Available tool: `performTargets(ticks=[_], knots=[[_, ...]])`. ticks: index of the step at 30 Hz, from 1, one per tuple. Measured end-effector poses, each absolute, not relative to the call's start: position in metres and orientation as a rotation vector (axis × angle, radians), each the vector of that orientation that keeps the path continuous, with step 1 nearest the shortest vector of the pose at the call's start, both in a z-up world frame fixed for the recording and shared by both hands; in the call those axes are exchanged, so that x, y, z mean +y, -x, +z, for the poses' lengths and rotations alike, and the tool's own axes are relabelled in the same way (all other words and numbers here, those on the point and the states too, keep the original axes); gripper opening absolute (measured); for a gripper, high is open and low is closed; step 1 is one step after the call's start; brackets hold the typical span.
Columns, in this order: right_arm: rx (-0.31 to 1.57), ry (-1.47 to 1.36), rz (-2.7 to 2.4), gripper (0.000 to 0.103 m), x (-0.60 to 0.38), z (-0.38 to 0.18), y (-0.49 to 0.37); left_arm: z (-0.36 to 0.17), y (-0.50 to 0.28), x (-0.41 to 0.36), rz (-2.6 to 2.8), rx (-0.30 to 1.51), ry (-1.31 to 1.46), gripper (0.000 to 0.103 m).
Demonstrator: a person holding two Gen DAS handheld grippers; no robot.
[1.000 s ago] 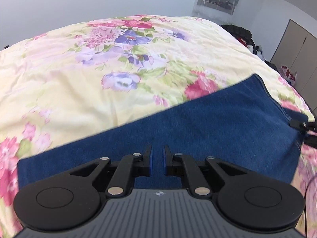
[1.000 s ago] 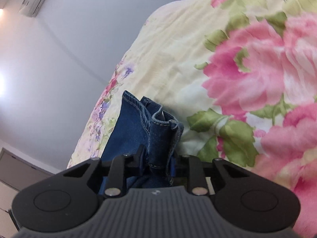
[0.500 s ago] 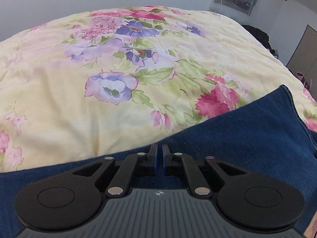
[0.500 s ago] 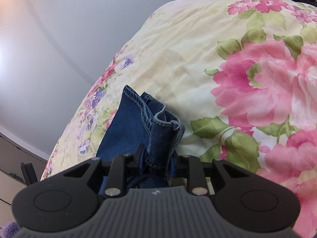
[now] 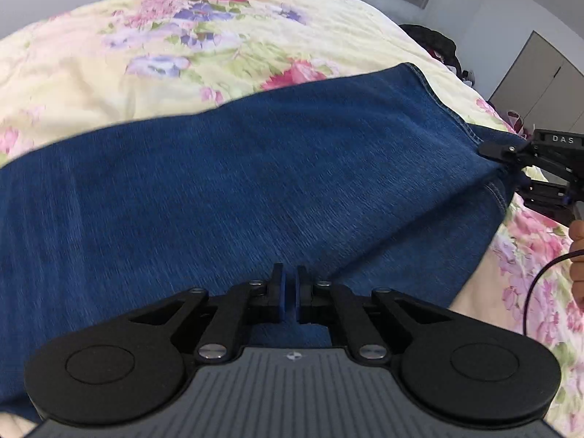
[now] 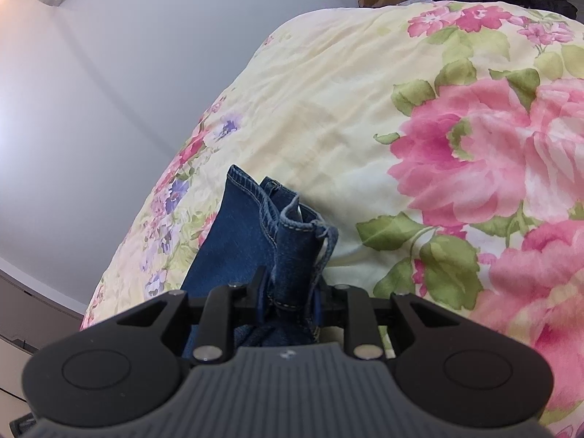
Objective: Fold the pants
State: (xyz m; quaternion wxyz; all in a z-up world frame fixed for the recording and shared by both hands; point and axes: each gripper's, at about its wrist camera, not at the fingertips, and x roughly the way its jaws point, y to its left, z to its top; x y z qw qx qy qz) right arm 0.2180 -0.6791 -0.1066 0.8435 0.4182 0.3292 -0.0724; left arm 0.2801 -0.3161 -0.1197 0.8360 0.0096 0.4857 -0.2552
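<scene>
My left gripper (image 5: pixel 289 294) has swung back over the jeans (image 5: pixel 255 189); half a second ago it looked mostly at floral bedspread (image 5: pixel 109 73), now denim fills its view. Its jaws have just closed together, nothing between. My right gripper (image 6: pixel 288 292) hasn't shifted, jaws clamped on the bunched jeans end. Jeans lie spread on the bed.

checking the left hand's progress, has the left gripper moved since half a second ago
Yes. The left gripper has pulled back over the jeans, away from the flowered quilt it reached before.
</scene>
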Motion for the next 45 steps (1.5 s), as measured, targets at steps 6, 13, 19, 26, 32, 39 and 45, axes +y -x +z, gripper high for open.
performTargets(ticks=[6, 13, 19, 26, 32, 39, 45], knots=[[0.692, -0.871, -0.165, 0.019, -0.675, -0.103, -0.217, -0.126, -0.282, -0.314, -0.554, 1.095, 0.029, 0.003], [0.628, -0.723, -0.116, 0.018, -0.642, -0.048, -0.214, -0.069, -0.279, -0.251, -0.542, 0.979, 0.046, 0.004], [0.565, -0.609, -0.057, 0.016, -0.581, 0.008, -0.215, -0.038, -0.286, -0.160, -0.380, 0.917, 0.033, 0.004], [0.553, -0.461, 0.047, 0.015, -0.470, 0.051, -0.226, -0.026, -0.294, -0.057, -0.236, 0.908, 0.050, 0.004], [0.636, -0.381, 0.183, 0.014, -0.355, 0.031, -0.244, -0.031, -0.288, -0.004, -0.195, 0.917, 0.117, 0.004], [0.922, -0.300, 0.292, 0.014, -0.254, -0.074, -0.251, -0.052, -0.285, 0.019, -0.237, 0.946, 0.161, 0.004], [1.002, -0.241, 0.341, 0.025, -0.244, -0.105, -0.256, -0.058, -0.293, 0.018, -0.320, 0.943, 0.241, 0.011]])
